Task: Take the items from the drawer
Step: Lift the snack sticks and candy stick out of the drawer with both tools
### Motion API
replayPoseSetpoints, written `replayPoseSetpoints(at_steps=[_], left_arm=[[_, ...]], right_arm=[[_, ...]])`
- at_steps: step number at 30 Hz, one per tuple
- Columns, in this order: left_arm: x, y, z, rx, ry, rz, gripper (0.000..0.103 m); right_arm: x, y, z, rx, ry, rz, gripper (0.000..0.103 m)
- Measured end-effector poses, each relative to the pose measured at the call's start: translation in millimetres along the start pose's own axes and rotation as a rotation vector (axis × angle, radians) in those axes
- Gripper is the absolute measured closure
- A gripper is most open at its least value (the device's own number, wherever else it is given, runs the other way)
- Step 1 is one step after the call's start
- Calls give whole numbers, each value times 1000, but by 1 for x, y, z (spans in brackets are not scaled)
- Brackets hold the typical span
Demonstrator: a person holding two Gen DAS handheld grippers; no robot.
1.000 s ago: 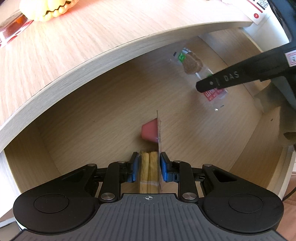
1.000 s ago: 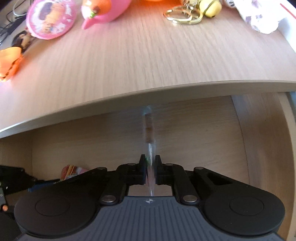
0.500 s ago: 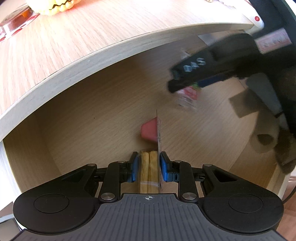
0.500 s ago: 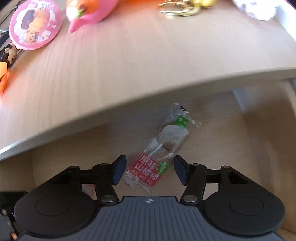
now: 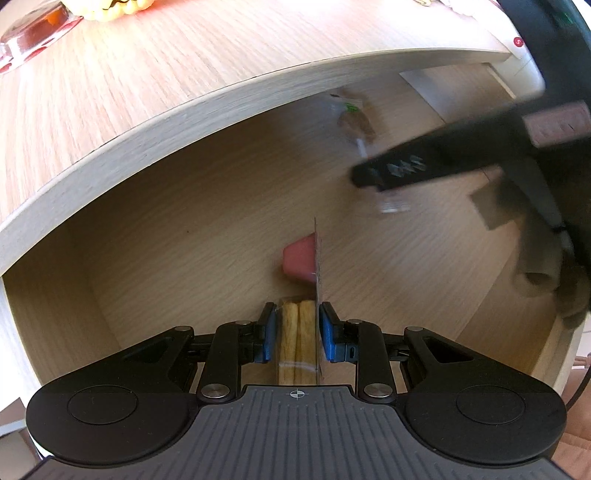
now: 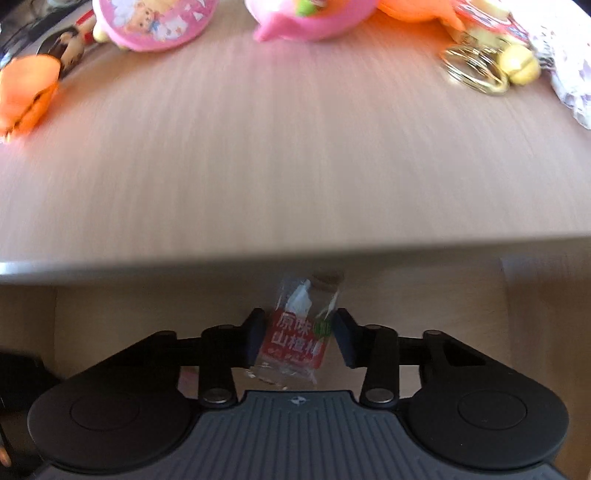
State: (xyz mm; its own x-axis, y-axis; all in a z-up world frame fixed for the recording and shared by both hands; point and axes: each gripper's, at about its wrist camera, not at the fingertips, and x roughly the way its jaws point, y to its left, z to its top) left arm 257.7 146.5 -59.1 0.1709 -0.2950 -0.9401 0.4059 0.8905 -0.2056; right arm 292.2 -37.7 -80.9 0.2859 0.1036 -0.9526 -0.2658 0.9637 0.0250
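Note:
The open wooden drawer [image 5: 177,229] lies under the desk edge. My left gripper [image 5: 297,328] is shut on a carded pack [image 5: 298,332] of two yellow sticks and a pink piece, held edge-up low over the drawer floor. A clear snack packet [image 6: 295,339] with a red label lies flat between the fingers of my right gripper [image 6: 299,338], which stand apart close beside its edges. From the left wrist camera, the right gripper [image 5: 373,181] is a blur over that snack packet [image 5: 354,122] at the drawer's far right.
The desk top [image 6: 295,166] above the drawer holds a pink round toy [image 6: 155,22], a pink plush [image 6: 306,18], an orange toy [image 6: 26,96], a gold key ring [image 6: 476,70] and a yellow toy [image 5: 107,7]. A blurred hand [image 5: 539,273] is at the right.
My right gripper, shut on the packet a second ago, opened wide and now has its fingers closer in beside it. Its view has tipped up toward the desk top. The left gripper kept still.

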Motion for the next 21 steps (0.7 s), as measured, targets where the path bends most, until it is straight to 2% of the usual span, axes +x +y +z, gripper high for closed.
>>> replayPoseSetpoints(at_steps=[3,6,10,11,12,13,15,18,20,21], left_arm=[[-3,3,-1,2,4,8,75],[-11,7,8,-7,6,16,75],[-16,14,4,-15,1,31,74],[-22,20,-2,-20,0,32,74],[-15,13,-8,-28,0,32,74],[2,2,0,-33,0,32,74],[16,-11,9,-39,0,34,74],[19,-10,9,-43,-3,34,74],[10,-2,-1,-49,-5,32,74],[17,-9,2,-54,-5,31,74]], right_arm=[[-5,-11,-8,-42,18,12,65],[-13,-20,-17,-108,21,64,66],[-34,-25,-28,-231,-55,61,65],[-37,-28,-29,-234,-60,68,61],[-38,-31,-29,-222,-53,73,60],[-37,-34,-29,-198,-31,76,58],[-31,-39,-26,-121,15,75,49],[-25,-41,-23,-16,31,82,48],[-22,-36,-16,16,27,72,48],[-21,-32,-13,14,18,58,48]])
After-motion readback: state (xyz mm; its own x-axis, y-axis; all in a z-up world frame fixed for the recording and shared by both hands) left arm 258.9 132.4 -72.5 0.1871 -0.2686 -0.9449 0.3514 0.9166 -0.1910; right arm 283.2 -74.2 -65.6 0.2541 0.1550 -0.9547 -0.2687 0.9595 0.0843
